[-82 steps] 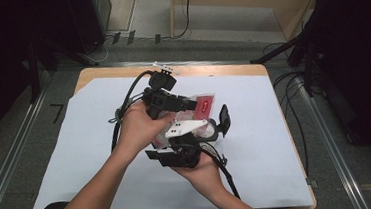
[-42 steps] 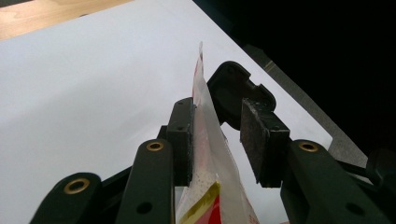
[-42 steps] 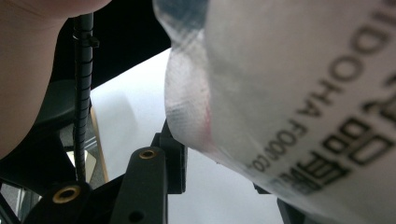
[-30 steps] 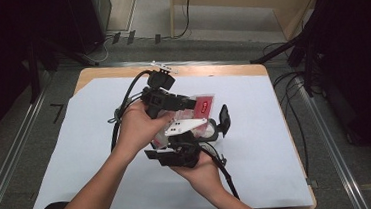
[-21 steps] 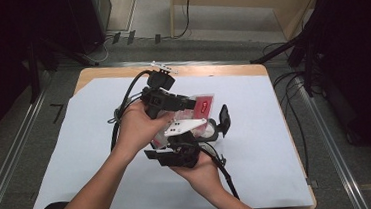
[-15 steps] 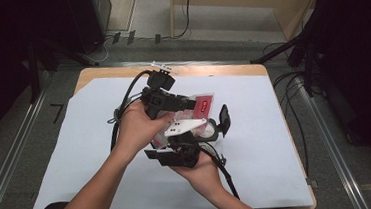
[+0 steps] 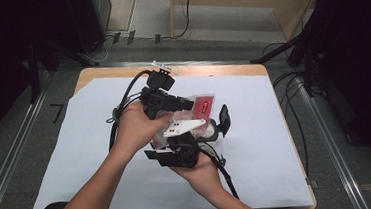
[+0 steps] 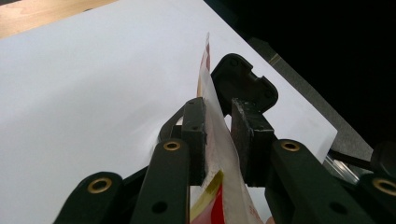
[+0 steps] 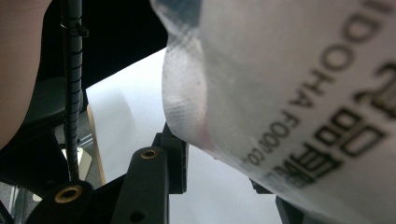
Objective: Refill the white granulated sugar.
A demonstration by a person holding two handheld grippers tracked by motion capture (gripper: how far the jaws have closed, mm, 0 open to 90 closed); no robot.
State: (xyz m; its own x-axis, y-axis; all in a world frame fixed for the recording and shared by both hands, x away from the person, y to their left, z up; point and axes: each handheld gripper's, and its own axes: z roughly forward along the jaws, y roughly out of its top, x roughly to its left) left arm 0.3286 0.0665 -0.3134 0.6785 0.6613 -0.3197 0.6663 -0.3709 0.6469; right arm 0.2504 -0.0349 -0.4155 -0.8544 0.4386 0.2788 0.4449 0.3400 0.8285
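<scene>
We have a sealed plastic snack packet [image 7: 204, 105], red-labelled with a clear, printed body, held up above the white paper sheet [image 7: 277, 142] that covers the bench [image 7: 221, 70], between our two hands near the middle of the sheet.

The left hand-held gripper [image 8: 218, 135] has just been closing its jaws, and the packet's thin upper edge stands between them. In the left gripper view the film lies against the left pad [image 8: 196, 135], while a narrow gap seems to remain at the right pad, so we judge this pinch not yet firm.

The right hand-held gripper [image 7: 198, 133] sits just below and in front, under the grey three-cornered plate. In the right gripper view the packet's printed body bulges over the jaws at very close range. One jaw shows beside it and the other is hidden behind the film, so we cannot tell whether that pair is pressing on the packet or merely cradling it.

The risks, as we see them:
- If we pull the grippers apart before the left pads truly bite, the slick film could slide out and the packet drop to the paper.
- A pinch on only the seam's edge could tear off a sliver instead of opening the packet.
- A sudden tear could scatter the contents across the sheet.
</scene>
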